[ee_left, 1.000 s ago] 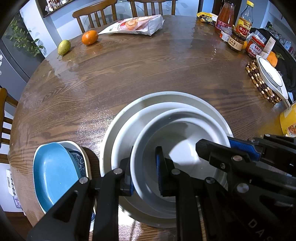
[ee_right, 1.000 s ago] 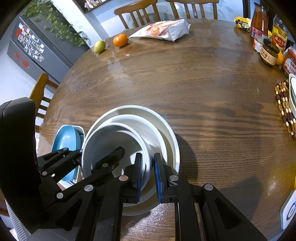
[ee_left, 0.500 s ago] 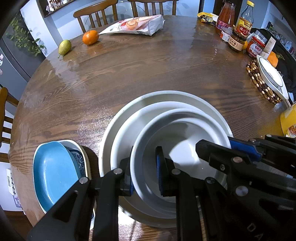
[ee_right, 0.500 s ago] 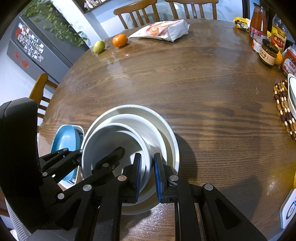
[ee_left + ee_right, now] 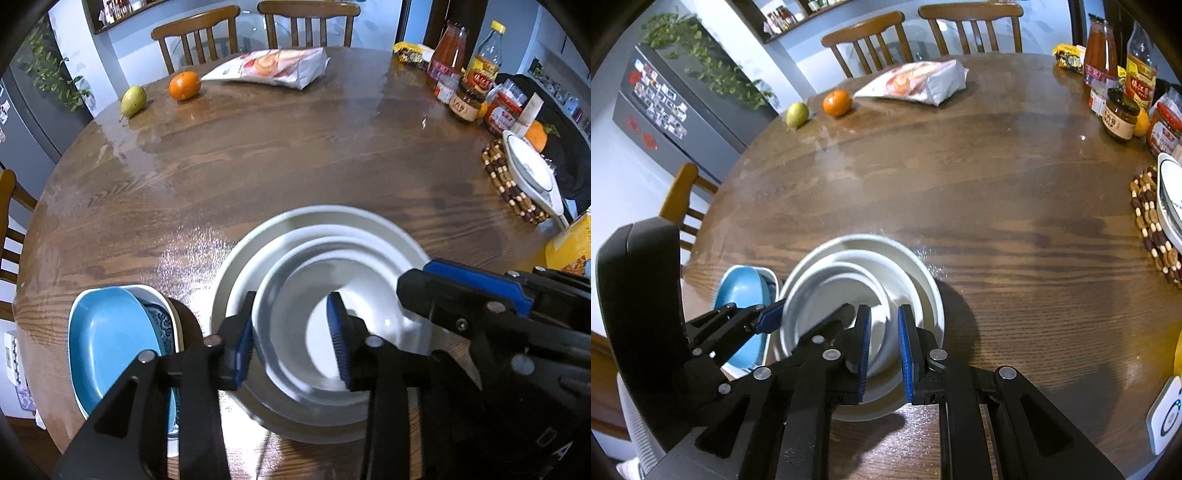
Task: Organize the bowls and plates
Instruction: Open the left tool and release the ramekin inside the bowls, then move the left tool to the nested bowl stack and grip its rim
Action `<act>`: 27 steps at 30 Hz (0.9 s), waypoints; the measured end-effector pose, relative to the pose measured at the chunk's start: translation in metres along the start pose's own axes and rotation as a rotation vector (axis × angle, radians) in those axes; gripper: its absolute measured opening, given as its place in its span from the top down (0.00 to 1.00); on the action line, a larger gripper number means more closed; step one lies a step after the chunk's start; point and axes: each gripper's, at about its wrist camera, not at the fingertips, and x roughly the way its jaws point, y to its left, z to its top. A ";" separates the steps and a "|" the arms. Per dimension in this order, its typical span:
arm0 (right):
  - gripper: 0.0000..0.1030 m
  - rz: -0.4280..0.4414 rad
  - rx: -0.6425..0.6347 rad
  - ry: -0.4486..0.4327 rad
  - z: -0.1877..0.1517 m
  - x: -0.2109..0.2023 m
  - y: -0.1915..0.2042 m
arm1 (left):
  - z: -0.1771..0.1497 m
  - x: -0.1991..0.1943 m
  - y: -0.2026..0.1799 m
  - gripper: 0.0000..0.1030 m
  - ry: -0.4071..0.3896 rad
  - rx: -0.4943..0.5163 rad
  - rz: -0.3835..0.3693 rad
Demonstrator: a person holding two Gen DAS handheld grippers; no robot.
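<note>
A small white bowl [image 5: 317, 325] sits nested in a wider white bowl [image 5: 266, 266] on a large white plate [image 5: 332, 218], near the table's front edge; the stack also shows in the right wrist view [image 5: 849, 280]. My left gripper [image 5: 293, 338] is open, its fingers straddling the small bowl's left rim. My right gripper [image 5: 882, 339] is open, straddling the right rim of the small bowl. A blue dish [image 5: 107, 343] lies in a patterned white dish [image 5: 166, 317] to the left.
The round wooden table [image 5: 295, 155] holds a pear [image 5: 133, 100], an orange [image 5: 184, 85], a snack bag [image 5: 273, 68], jars and bottles [image 5: 469, 85] at the far right, and a white plate on a beaded mat [image 5: 532, 173]. Chairs stand behind.
Both grippers have opened wider around the small bowl's rim. The small bowl now sits lower in the stack and looks blurred from motion.
</note>
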 end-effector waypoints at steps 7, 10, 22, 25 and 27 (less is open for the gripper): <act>0.73 0.039 0.031 -0.055 0.003 -0.023 -0.005 | 0.001 -0.025 0.001 0.42 -0.055 -0.011 -0.044; 0.53 0.045 0.053 -0.079 0.003 -0.033 -0.011 | 0.000 -0.035 0.012 0.31 -0.070 -0.035 -0.057; 0.45 0.084 0.150 -0.068 -0.010 -0.045 -0.045 | -0.005 -0.050 0.070 0.24 -0.040 -0.207 -0.090; 0.45 0.075 0.143 -0.060 -0.013 -0.045 -0.046 | -0.007 -0.048 0.079 0.25 -0.014 -0.240 -0.095; 0.45 0.069 0.145 -0.055 -0.016 -0.044 -0.047 | -0.009 -0.046 0.083 0.26 0.005 -0.262 -0.113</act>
